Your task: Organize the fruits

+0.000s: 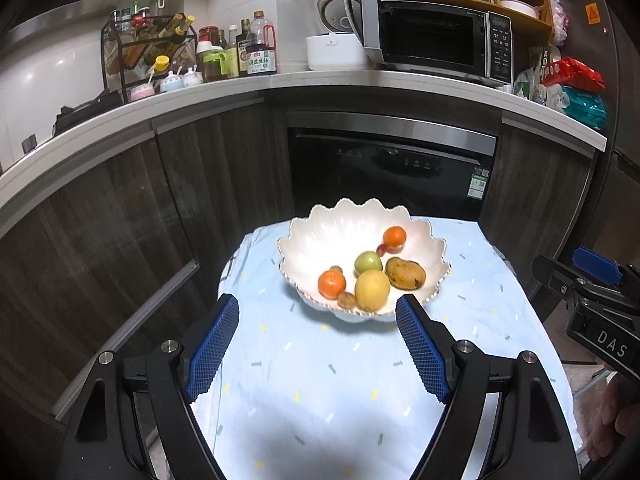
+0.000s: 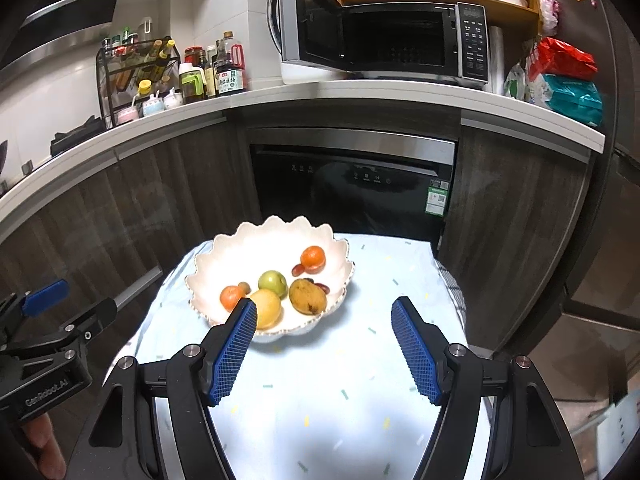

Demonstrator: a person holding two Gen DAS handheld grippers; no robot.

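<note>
Inside the bowl (image 1: 320, 236): two oranges (image 1: 331, 283), one mango (image 1: 405, 273), perhaps three grapes (image 2: 297, 269).

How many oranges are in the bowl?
2: one orange at the bowl's near left, the other orange at its far right. None seems hidden.

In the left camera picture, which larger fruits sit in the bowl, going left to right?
Inside the white scalloped bowl: near orange → yellow round fruit → speckled mango. The green fruit and far orange overlap these in order, so I skip them.
</note>
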